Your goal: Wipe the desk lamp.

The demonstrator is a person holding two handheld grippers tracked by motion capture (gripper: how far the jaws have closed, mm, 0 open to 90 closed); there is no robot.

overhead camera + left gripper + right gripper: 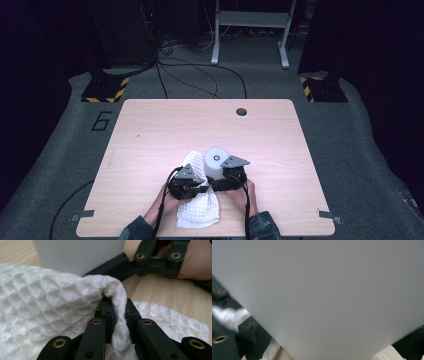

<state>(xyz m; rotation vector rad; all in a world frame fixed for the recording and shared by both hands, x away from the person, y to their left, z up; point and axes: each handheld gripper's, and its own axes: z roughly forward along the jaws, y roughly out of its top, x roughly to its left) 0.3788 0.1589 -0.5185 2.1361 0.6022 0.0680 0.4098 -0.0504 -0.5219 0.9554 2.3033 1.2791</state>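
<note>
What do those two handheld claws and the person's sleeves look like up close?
Each claw, the left claw and the right claw, is a chunky black body topped by a grey three-cornered plate. Their black jaws are jointed bars pinned with brass-coloured rivets. A black cable trails back from each toward the person, whose sleeves are dark green camouflage.

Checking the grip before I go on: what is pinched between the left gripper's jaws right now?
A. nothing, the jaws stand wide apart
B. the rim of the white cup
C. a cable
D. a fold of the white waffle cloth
D: in the left gripper view, the left gripper has its jaws closed on a raised fold of the white waffle cloth.
</note>
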